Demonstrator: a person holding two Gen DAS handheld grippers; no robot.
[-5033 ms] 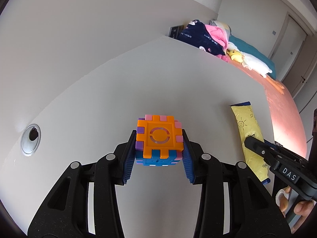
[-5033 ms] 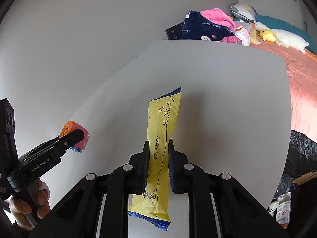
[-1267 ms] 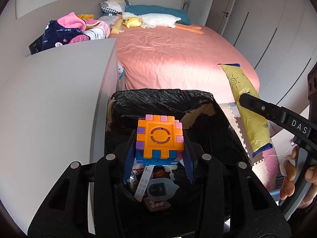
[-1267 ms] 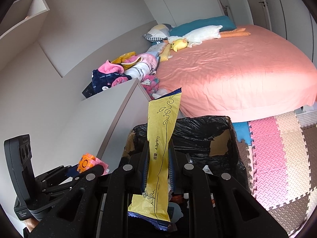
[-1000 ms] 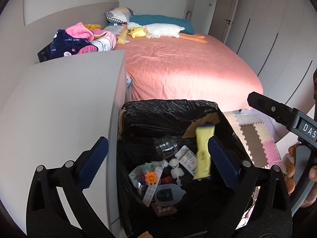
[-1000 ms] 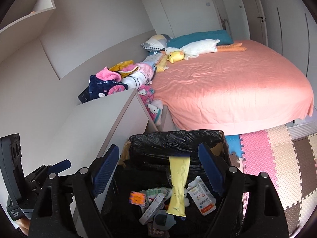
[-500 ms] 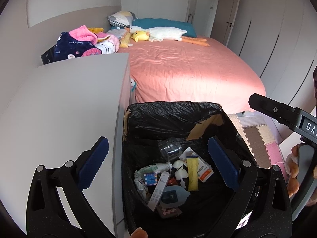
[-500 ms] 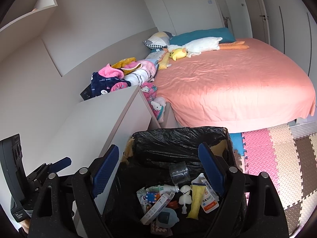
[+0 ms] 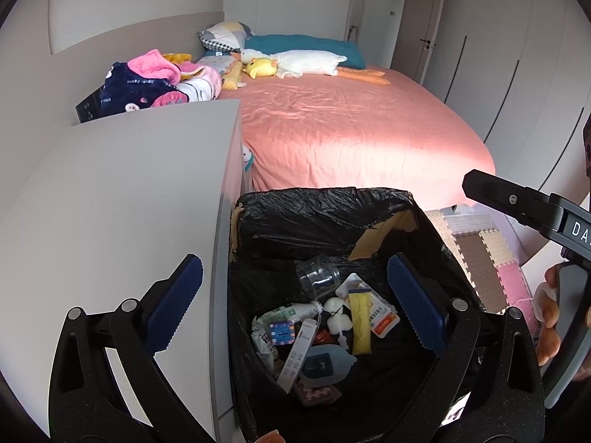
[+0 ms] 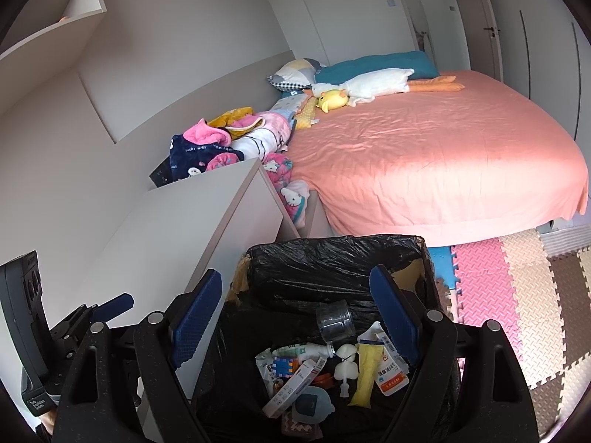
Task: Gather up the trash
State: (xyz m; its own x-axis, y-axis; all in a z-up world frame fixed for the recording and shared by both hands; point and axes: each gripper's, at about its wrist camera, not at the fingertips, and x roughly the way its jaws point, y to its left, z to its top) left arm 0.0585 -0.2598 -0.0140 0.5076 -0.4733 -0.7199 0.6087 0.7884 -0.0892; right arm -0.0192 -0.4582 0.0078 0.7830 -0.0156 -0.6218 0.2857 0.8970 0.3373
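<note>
A cardboard bin lined with a black bag (image 9: 325, 217) (image 10: 332, 258) stands on the floor beside a grey cabinet. Inside lie the yellow snack wrapper (image 9: 360, 323) (image 10: 365, 378), the coloured puzzle cube (image 9: 282, 333) (image 10: 285, 366), a clear plastic cup (image 9: 319, 275) (image 10: 336, 319), a white bottle and several packets. My left gripper (image 9: 295, 306) hangs open above the bin, nothing between its blue pads. My right gripper (image 10: 295, 317) is likewise open and empty over the bin; its black finger (image 9: 517, 206) shows at the right of the left wrist view.
The grey cabinet top (image 9: 122, 199) (image 10: 192, 229) lies left of the bin. Behind is a bed with a pink sheet (image 9: 347, 125) (image 10: 424, 155), plush toys and a pile of clothes (image 9: 159, 81). Foam floor mats (image 10: 517, 288) cover the floor to the right.
Both grippers let go: the cube and the yellow wrapper fell into the bin and now lie still among the rubbish. The view has crept slightly leftward.
</note>
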